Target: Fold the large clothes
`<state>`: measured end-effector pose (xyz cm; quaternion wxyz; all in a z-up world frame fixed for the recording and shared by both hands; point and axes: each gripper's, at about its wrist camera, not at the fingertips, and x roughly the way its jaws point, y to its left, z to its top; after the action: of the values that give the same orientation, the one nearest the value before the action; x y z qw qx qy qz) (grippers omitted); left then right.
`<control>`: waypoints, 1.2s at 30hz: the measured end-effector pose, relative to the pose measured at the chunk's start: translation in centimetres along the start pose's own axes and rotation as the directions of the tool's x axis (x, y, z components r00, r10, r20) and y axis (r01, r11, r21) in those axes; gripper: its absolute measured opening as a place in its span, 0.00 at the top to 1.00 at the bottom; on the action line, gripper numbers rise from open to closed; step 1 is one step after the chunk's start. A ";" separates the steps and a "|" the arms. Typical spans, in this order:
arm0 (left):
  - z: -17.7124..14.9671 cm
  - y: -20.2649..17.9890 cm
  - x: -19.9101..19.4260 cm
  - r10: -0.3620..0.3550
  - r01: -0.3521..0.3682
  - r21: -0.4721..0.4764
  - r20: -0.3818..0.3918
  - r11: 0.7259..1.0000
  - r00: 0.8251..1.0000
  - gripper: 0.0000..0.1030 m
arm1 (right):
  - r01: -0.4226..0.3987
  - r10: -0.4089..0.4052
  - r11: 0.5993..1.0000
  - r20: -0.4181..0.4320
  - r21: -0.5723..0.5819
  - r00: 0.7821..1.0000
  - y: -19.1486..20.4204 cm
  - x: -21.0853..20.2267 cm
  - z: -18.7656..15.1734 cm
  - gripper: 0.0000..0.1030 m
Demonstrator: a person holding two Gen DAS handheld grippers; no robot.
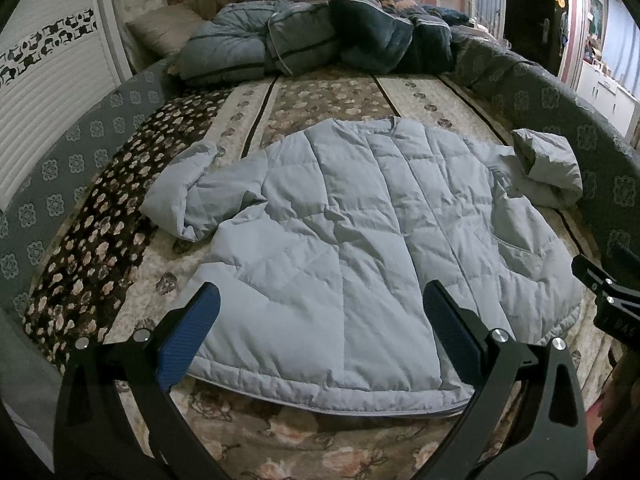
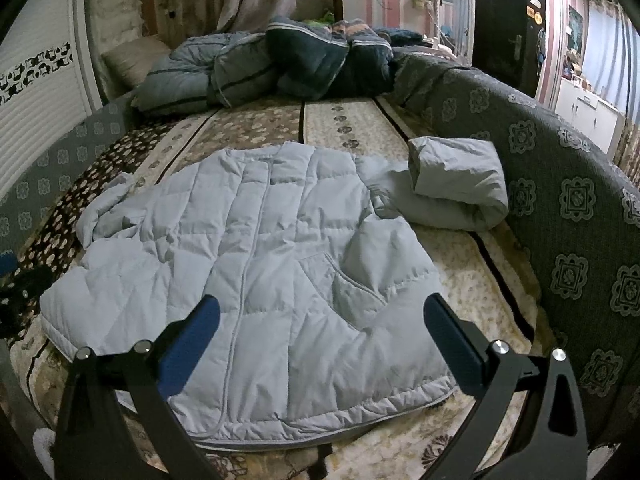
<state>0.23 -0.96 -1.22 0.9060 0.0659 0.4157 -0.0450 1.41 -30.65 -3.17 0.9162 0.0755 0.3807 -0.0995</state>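
A pale grey quilted jacket (image 1: 352, 232) lies spread flat on the bed, front up, collar away from me, hem near me. It also shows in the right wrist view (image 2: 256, 272). Its left sleeve (image 1: 180, 196) is crumpled at the left. Its right sleeve (image 2: 456, 180) is folded back on itself near the bed's padded side. My left gripper (image 1: 320, 320) is open and empty, above the hem. My right gripper (image 2: 320, 328) is open and empty, above the jacket's lower right part. Part of the right gripper (image 1: 608, 292) shows at the right edge of the left wrist view.
The bed has a floral brown and cream cover (image 1: 336, 96). A heap of blue-grey and dark quilts (image 1: 304, 36) and a pillow (image 1: 160, 28) lie at the far end. A grey patterned padded side (image 2: 560, 208) runs along the right. A white wardrobe (image 1: 48, 80) stands at left.
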 end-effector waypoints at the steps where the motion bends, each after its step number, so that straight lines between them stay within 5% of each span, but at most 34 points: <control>1: 0.0 0.2 0.0 -0.002 0.002 -0.001 0.000 1.000 1.000 0.03 | 0.000 0.000 1.000 0.001 0.002 1.000 0.0 0.1 0.0 0.02; 36: 0.1 1.3 4.1 0.003 -0.003 0.005 -0.061 1.000 0.998 0.03 | 0.016 -0.016 1.000 -0.033 -0.001 0.999 0.3 2.8 -0.8 0.02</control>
<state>3.11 0.18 -4.16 0.8929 0.0703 0.4427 -0.0427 2.89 -30.53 -5.70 0.9091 0.0739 0.3962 -0.1054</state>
